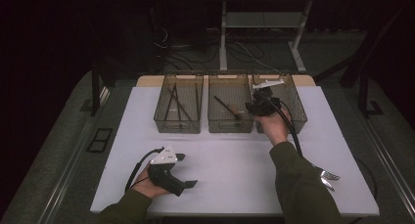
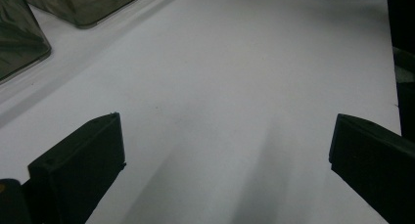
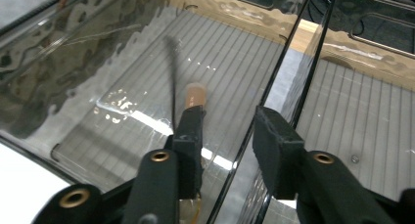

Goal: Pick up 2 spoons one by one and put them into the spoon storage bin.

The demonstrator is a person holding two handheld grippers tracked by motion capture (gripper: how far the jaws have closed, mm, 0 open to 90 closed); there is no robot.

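Observation:
My right gripper [image 1: 254, 108] hovers at the near edge of the middle clear bin [image 1: 230, 75], where it meets the right bin [image 1: 296, 106]. Its jaws [image 3: 230, 120] stand partly open, astride the two adjoining bin walls, with nothing pressed between the pads. A dark utensil with a tan wooden handle [image 3: 195, 93] lies in the middle bin just beyond the left jaw [image 1: 227, 108]. My left gripper [image 1: 187, 170] rests on the white table [image 1: 235, 155] at the front left, jaws wide open [image 2: 225, 145] over bare tabletop.
The left bin [image 1: 178, 77] holds thin dark sticks. A fork [image 1: 330, 174] and another piece of metal cutlery [image 1: 327, 184] lie near the table's front right edge, beside the right sleeve. Cables and table legs stand on the floor beyond.

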